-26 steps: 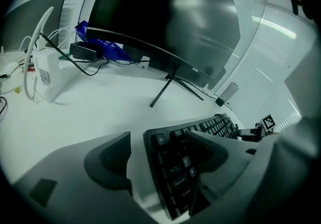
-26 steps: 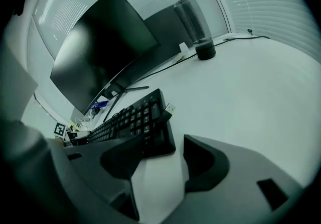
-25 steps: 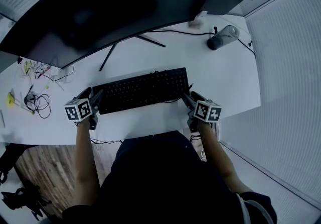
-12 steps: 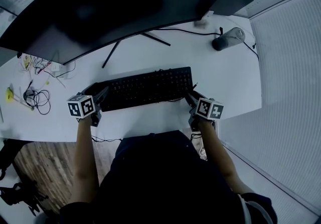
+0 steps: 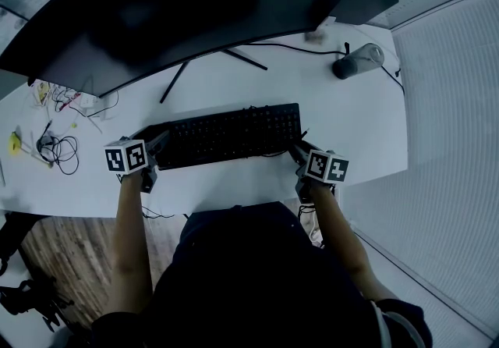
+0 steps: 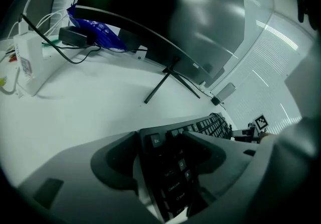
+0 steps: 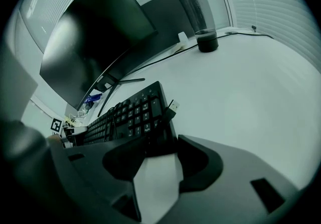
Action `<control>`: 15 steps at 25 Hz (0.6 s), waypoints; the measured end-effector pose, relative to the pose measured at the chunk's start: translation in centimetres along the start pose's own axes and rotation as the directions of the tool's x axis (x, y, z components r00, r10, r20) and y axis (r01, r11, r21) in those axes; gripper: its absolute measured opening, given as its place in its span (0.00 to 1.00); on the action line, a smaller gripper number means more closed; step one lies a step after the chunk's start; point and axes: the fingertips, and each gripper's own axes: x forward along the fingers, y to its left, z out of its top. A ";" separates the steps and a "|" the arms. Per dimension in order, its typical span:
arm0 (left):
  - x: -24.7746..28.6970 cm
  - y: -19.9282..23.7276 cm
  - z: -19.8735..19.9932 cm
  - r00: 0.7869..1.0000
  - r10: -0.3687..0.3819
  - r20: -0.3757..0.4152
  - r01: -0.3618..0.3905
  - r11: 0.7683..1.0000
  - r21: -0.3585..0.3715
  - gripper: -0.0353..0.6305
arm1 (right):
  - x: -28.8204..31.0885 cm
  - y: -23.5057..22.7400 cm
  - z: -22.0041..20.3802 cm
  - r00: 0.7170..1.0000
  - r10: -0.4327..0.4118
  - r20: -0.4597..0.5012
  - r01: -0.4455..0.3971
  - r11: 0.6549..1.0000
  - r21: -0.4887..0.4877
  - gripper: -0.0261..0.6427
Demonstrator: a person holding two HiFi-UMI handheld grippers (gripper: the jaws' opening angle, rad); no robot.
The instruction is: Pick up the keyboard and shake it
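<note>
Both grippers have crept inward to the ends of the long black plastic keyboard (image 5: pixel 230 134), and their jaws have just been closing a little. I see it lying flat on the white desk (image 5: pixel 343 128) at centre frame, below the dark curved monitor (image 5: pixel 179 3). My left gripper (image 5: pixel 158 145) stands wide, the Esc end between its jaws; my right gripper (image 5: pixel 297 153) stands wide too, the keyboard's right corner just inside its tips

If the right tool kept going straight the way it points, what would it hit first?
Almost surely the keyboard: its right end lies between the right tool's jaws, which have just been closing.
</note>
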 end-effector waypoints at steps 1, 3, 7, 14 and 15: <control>0.0 -0.1 0.0 1.000 0.002 0.000 -0.002 1.000 -0.006 0.50 | 0.0 0.0 0.0 1.000 0.002 0.005 -0.002 1.000 -0.003 0.35; 0.0 -0.2 0.0 1.000 0.001 0.003 -0.001 1.000 -0.016 0.50 | -0.1 -0.1 0.2 1.000 0.003 0.015 -0.003 1.000 -0.014 0.35; -0.2 -0.6 -0.4 0.999 -0.015 0.049 0.018 0.998 -0.055 0.49 | -0.4 -0.3 1.0 0.999 -0.004 0.036 0.005 0.999 -0.045 0.35; -2.3 -2.7 1.8 0.966 -0.053 0.252 0.068 0.996 -0.053 0.48 | -3.8 1.2 5.1 0.984 0.013 0.177 0.015 0.988 -0.156 0.34; -2.8 -3.2 2.4 0.955 -0.064 0.291 0.080 0.996 -0.044 0.48 | -4.6 1.7 5.9 0.979 0.020 0.204 0.016 0.985 -0.174 0.34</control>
